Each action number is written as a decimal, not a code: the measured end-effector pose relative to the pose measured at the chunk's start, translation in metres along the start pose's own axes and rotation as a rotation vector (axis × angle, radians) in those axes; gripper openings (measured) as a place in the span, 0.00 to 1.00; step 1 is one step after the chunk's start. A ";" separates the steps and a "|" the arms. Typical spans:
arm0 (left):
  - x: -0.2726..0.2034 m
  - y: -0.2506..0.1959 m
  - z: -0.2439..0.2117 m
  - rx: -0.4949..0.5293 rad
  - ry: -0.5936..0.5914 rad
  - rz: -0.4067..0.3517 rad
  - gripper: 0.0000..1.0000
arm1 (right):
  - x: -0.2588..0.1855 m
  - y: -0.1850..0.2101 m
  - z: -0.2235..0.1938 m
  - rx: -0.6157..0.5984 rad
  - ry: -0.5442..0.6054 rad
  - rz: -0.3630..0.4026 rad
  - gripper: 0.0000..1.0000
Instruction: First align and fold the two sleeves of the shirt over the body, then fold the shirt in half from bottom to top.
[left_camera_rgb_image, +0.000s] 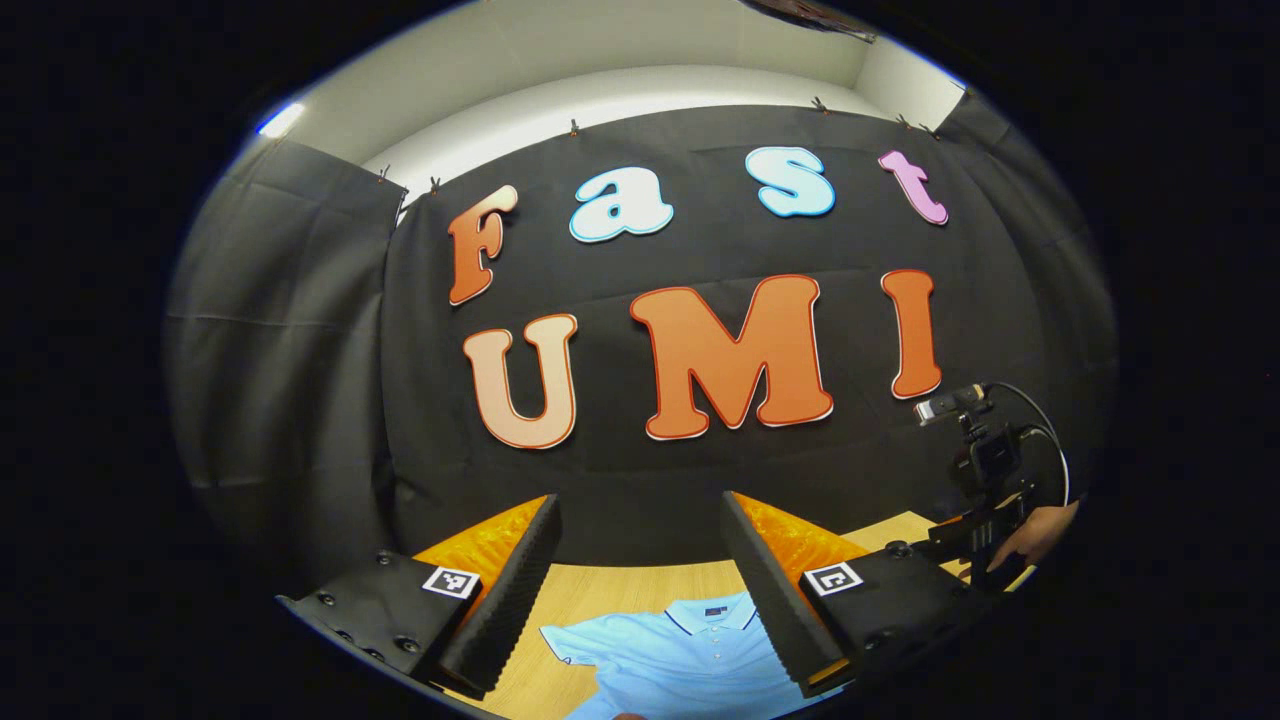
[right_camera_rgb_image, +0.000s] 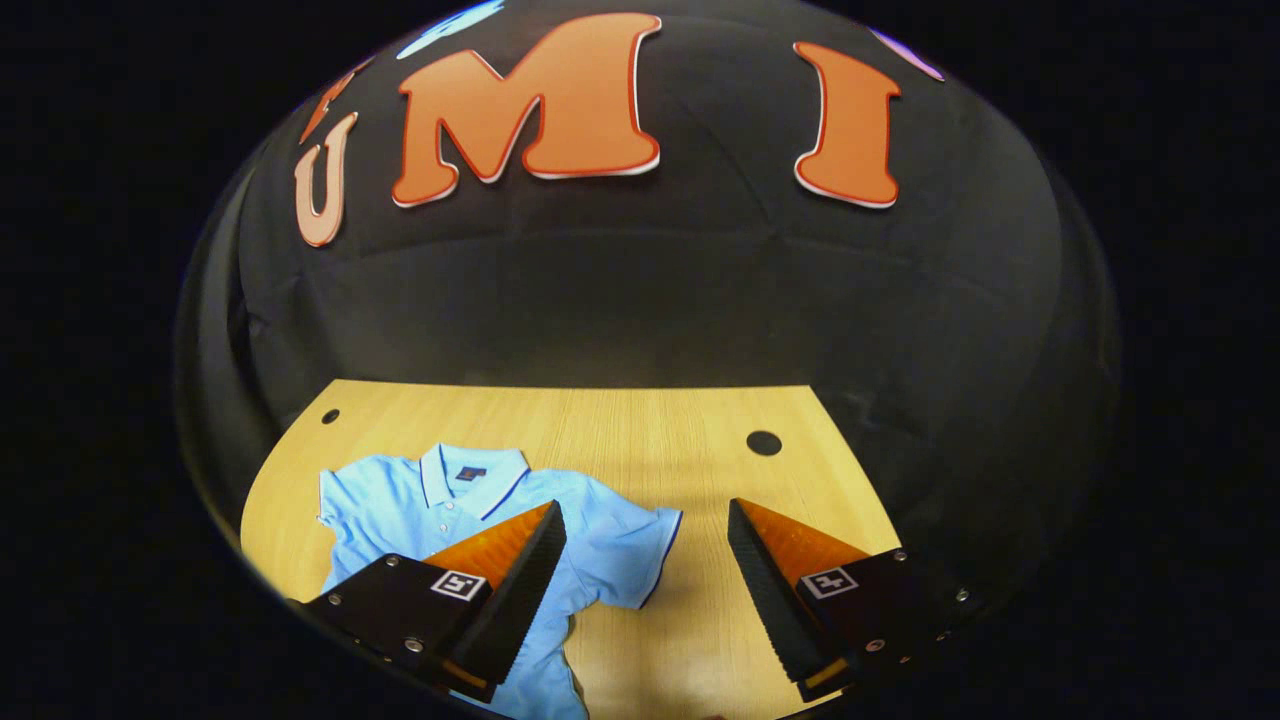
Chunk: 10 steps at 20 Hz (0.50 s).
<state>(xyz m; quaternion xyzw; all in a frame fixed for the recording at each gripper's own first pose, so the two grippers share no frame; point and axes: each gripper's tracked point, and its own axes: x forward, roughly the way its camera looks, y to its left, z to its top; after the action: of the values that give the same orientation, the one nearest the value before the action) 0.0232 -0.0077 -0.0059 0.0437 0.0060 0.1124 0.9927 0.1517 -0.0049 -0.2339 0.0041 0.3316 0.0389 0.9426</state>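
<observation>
Fingers on both grippers stand wide apart with nothing between them. From the left gripper (left_camera_rgb_image: 640, 570) I look down at the collar end of the blue shirt (left_camera_rgb_image: 690, 650), lying flat on the wooden table (left_camera_rgb_image: 620, 585). From the right gripper (right_camera_rgb_image: 645, 575) I see the shirt (right_camera_rgb_image: 420, 500) spread at the table's (right_camera_rgb_image: 600, 420) left side, collar toward the wall, with 1 short sleeve (right_camera_rgb_image: 630, 550) reaching out just under my near finger. Both sleeves look unfolded, so I judge the task barely begun: 2 sleeve folds remain, then the bottom-to-top fold. The other gripper (left_camera_rgb_image: 985, 500) hangs off to my right, held in a hand (left_camera_rgb_image: 1040, 535).
</observation>
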 end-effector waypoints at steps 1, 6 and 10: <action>0.002 0.000 -0.003 0.002 0.010 0.007 1.00 | 0.011 0.002 -0.009 0.004 0.034 0.003 0.98; 0.010 0.001 -0.018 0.027 0.064 0.037 1.00 | 0.051 0.005 -0.045 0.015 0.206 0.025 0.98; 0.020 0.003 -0.031 0.039 0.102 0.060 1.00 | 0.076 0.009 -0.073 0.048 0.336 0.030 0.95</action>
<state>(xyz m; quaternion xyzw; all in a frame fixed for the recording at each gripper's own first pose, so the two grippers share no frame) 0.0416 0.0029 -0.0367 0.0574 0.0574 0.1440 0.9862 0.1642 0.0084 -0.3381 0.0251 0.4851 0.0452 0.8729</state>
